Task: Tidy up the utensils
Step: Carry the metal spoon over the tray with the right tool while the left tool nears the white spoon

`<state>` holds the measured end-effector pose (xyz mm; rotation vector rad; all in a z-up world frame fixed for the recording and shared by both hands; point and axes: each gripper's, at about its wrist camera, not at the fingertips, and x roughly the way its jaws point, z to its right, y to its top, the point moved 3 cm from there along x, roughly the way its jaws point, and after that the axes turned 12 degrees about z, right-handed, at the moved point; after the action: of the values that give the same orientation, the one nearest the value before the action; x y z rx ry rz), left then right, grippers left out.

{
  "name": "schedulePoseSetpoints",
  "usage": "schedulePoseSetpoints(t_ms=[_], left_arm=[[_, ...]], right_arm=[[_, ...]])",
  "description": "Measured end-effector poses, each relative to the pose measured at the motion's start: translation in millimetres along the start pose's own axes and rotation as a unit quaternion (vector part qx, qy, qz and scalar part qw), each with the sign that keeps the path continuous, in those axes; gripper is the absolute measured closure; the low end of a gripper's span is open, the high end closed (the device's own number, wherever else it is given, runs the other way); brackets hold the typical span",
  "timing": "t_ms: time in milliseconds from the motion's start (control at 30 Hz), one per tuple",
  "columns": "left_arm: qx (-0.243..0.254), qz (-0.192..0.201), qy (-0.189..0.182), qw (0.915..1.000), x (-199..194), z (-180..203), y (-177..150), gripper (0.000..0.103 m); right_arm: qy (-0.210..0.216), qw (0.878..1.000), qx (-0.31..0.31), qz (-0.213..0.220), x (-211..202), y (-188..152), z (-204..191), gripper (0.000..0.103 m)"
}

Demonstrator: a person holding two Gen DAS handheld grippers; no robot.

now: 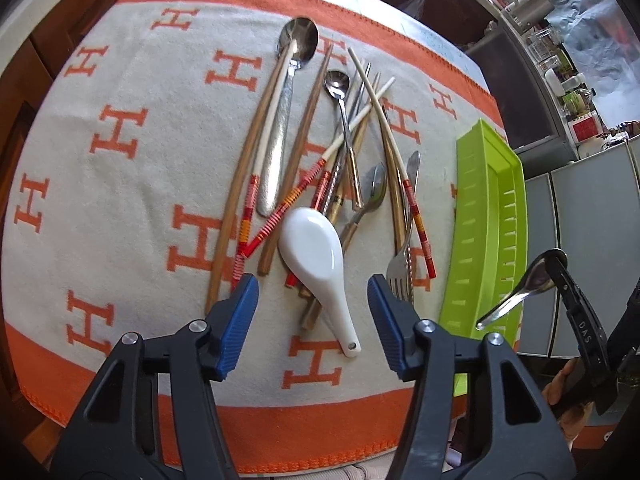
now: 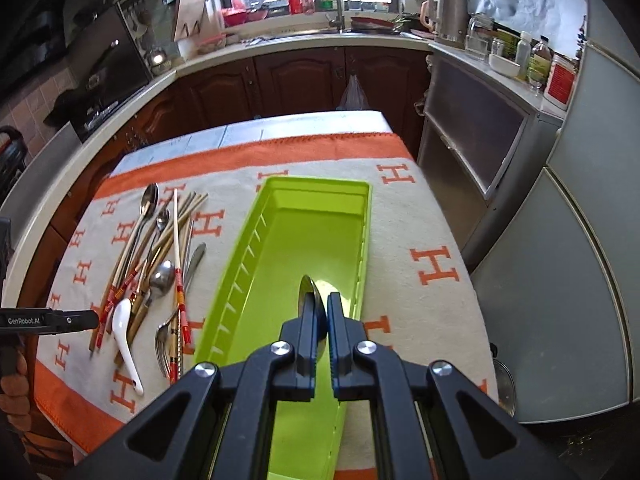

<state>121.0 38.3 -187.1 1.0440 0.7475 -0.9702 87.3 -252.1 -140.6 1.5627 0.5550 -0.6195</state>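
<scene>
A pile of utensils lies on the cloth: chopsticks (image 1: 304, 128), metal spoons (image 1: 286, 92), a fork (image 1: 400, 268) and a white ceramic spoon (image 1: 320, 256). My left gripper (image 1: 312, 296) hovers open above the white spoon, one blue finger on each side of its handle. A green tray (image 2: 320, 240) lies to the right of the pile, nothing on its floor. My right gripper (image 2: 322, 312) hangs over the tray's near half, shut on a metal spoon (image 2: 310, 292). That spoon (image 1: 520, 288) also shows in the left wrist view, beside the tray (image 1: 488, 216).
A beige cloth with orange H marks (image 2: 436, 264) covers the table. Dark wooden cabinets (image 2: 300, 76) and a sink counter (image 2: 336, 36) stand behind it. A grey cabinet (image 2: 472, 120) and a fridge (image 2: 580, 240) stand at the right. A hand (image 2: 14, 396) holds the left gripper.
</scene>
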Motion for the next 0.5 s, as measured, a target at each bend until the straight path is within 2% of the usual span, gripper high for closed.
schedulePoseSetpoints(t_ms=[167,433,500], left_arm=[[-0.016,-0.023,0.006,0.9996,11,1,-10,0.049],[-0.016,-0.037,0.036,0.9985,28,11,-18,0.049],[-0.017,-0.039,0.041,0.9983,33,14,-19,0.055]], right_arm=[[0.008,1.000,0.004,-0.010,7,-7,-6,0.088],[0.022,1.000,0.018,-0.011,4,-13,-3,0.088],[0.025,0.999,0.020,-0.008,2,-13,-2,0.088]])
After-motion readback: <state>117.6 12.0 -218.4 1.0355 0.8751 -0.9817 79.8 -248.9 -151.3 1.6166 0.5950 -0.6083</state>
